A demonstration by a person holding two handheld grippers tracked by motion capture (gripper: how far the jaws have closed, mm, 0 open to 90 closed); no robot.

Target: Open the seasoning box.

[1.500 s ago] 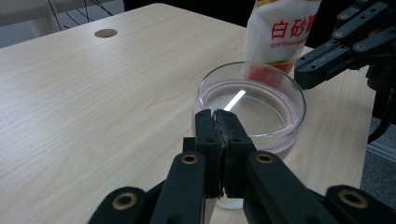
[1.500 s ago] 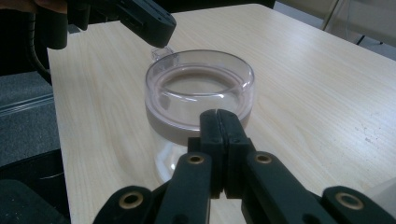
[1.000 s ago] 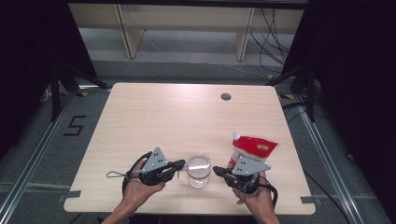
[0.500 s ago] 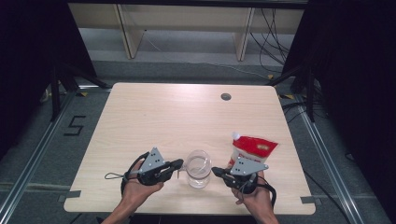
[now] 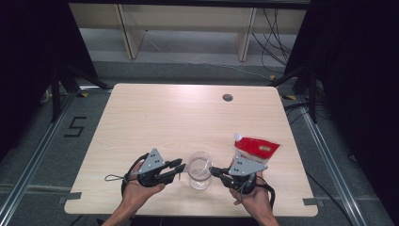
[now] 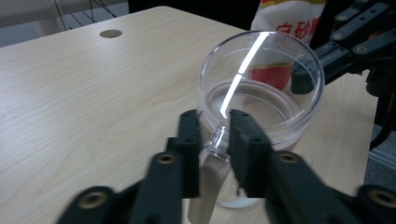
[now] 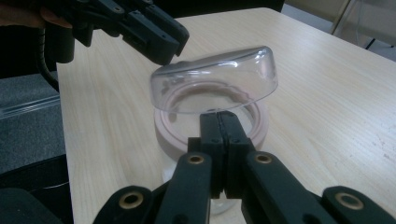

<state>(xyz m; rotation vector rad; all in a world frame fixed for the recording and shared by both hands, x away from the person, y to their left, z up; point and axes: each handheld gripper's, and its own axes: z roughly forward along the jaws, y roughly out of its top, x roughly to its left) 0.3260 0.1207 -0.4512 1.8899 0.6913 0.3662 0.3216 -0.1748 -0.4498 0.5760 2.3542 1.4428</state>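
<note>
Clear plastic jar (image 5: 199, 170) sat near the table's (image 5: 188, 113) front edge, between both grippers, with a red-and-white bag (image 5: 255, 148) just behind the right one. Right gripper (image 5: 217, 171) had its jaws closed tight on the jar's lid (image 7: 215, 84), pinched at the rim and tilted up off the jar mouth. Left gripper (image 5: 181, 166) had just been opening: jaws stood narrowly apart either side of a small clear tab (image 6: 217, 141) on the jar's near wall, and I couldn't tell if the pads touched it. Cable hole (image 5: 227, 98) lay well apart, toward the far edge
</note>
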